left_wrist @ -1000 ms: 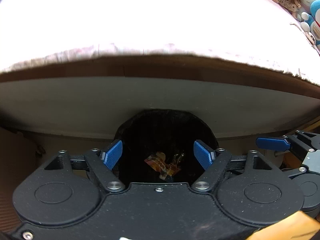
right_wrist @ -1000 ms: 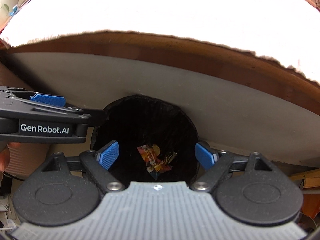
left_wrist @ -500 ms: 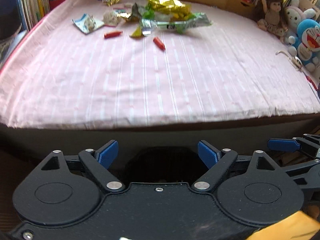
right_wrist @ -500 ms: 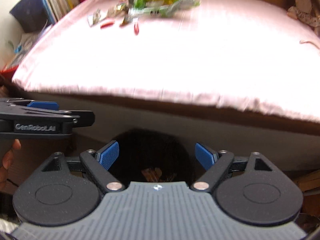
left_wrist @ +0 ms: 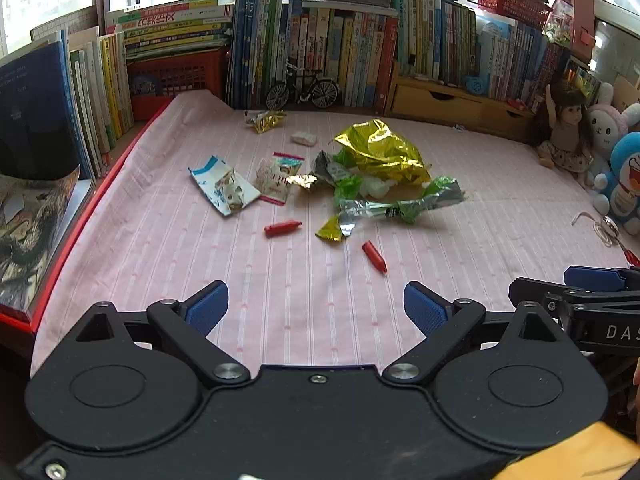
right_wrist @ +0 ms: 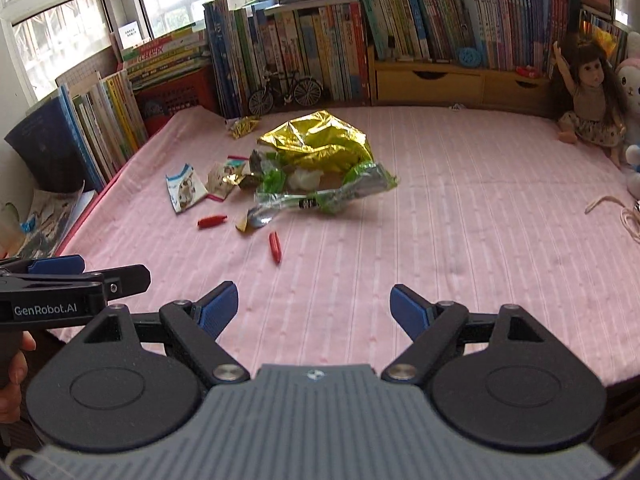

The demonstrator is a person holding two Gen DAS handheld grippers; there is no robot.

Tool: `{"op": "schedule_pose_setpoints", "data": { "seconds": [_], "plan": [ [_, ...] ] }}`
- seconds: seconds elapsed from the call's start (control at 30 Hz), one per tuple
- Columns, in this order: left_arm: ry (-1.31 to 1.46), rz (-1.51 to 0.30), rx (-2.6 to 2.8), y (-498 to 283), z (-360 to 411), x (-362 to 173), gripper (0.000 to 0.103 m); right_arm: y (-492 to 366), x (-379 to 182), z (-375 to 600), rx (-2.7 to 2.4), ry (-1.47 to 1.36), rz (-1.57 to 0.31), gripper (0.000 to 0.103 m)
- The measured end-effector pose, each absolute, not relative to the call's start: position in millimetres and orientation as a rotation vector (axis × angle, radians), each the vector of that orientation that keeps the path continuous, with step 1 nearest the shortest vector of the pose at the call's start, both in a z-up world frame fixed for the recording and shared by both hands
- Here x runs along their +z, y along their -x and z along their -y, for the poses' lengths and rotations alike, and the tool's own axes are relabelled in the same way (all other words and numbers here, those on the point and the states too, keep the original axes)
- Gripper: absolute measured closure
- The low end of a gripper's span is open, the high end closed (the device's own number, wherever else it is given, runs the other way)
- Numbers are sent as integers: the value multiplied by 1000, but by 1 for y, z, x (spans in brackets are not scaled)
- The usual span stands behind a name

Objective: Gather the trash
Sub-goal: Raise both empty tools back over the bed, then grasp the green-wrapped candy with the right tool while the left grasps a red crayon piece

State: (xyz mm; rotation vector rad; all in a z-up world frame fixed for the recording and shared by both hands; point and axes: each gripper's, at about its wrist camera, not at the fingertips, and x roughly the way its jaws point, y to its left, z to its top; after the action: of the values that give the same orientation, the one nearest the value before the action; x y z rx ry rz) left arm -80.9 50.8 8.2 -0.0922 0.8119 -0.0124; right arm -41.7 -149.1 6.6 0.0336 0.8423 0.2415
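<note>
Trash lies scattered on the pink cloth (left_wrist: 160, 248) (right_wrist: 460, 208): a crumpled gold foil bag (left_wrist: 380, 152) (right_wrist: 316, 140), a green and silver wrapper (left_wrist: 400, 204) (right_wrist: 320, 196), a blue and white packet (left_wrist: 222, 190) (right_wrist: 185, 188), a small pink-edged packet (left_wrist: 278, 176) and two red wrappers (left_wrist: 282, 227) (left_wrist: 375, 256) (right_wrist: 275, 247). My left gripper (left_wrist: 316, 306) is open above the near edge of the cloth, holding nothing. My right gripper (right_wrist: 314, 308) is open too, beside it and equally empty. All the trash lies well ahead of both.
Books (left_wrist: 320, 40) line the back and left side, with a toy bicycle (left_wrist: 302, 88) and a wooden drawer box (left_wrist: 440, 104). A doll (left_wrist: 564, 128) and plush toys (left_wrist: 620, 176) sit at the right, and a cord (right_wrist: 616, 208) lies near them.
Both grippers have risen from over the black bin below the table edge and now look across the tabletop. The bin has dropped out of view. Both stay open.
</note>
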Motion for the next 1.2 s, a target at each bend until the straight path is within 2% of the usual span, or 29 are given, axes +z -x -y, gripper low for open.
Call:
{"op": "schedule_pose_setpoints", "data": {
  "seconds": [0.2, 0.67, 0.73, 0.9, 1.07, 1.2],
  "plan": [
    [110, -791, -15, 49, -61, 9, 7, 12, 16, 137, 212, -36, -816, 13],
    [137, -874, -12, 0, -85, -35, 8, -55, 4, 117, 133, -9, -837, 14],
    [135, -881, -22, -7, -88, -42, 11, -65, -4, 114, 124, -8, -849, 14],
    [143, -907, -70, -29, -92, -56, 32, -91, -29, 107, 98, -16, -889, 16],
    [112, -898, -56, -56, -95, -70, 38, -118, -53, 110, 43, -102, -928, 16],
    [42, -910, -57, -77, -93, -85, 55, -138, -69, 113, 16, -164, -964, 16]
  ]
}}
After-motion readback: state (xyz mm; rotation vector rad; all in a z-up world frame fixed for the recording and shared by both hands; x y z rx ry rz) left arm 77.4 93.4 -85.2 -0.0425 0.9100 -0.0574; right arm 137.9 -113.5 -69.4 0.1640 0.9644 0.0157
